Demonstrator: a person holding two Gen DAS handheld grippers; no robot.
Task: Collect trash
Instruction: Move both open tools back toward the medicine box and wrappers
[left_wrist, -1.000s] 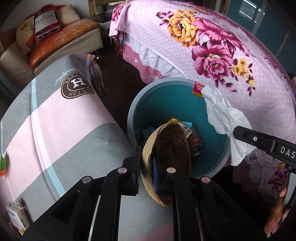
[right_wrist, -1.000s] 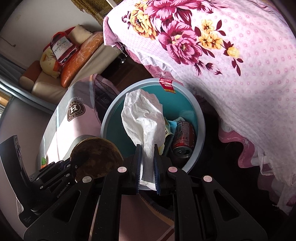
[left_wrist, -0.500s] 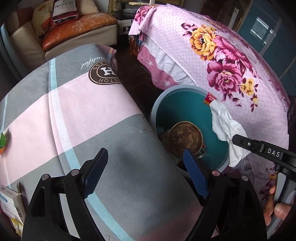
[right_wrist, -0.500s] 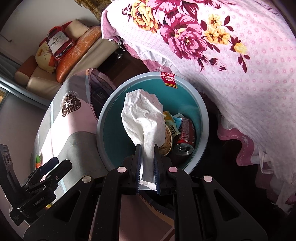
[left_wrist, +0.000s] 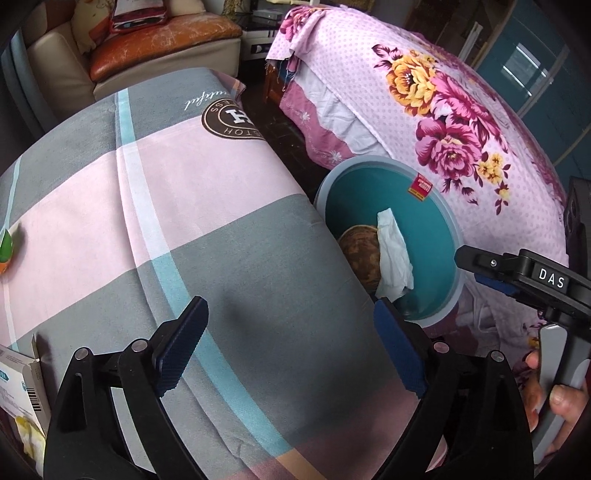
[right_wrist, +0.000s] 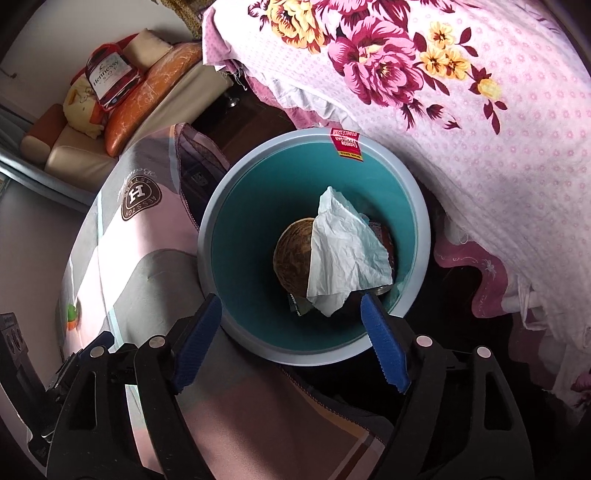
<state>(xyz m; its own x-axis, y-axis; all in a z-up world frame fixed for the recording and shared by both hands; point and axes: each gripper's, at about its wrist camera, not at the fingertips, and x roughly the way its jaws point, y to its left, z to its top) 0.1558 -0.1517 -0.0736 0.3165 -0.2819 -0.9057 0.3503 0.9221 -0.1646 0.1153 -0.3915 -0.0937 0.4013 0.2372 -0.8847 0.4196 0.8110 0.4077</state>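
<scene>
Bedside bin holds tissue; both grippers agape.

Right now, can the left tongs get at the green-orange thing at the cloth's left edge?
Probably yes. The left tongs are open and empty over the striped cloth, and nothing lies between them and the green-orange object; only a cardboard box sits nearer.

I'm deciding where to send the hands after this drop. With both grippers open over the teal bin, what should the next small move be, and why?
Probably swing the left gripper back toward the small green and orange item on the striped pink and grey cloth. The crumpled white tissue and brown round bowl already lie in the teal plastic bin, and both grippers, the right gripper included, are open and empty.
</scene>
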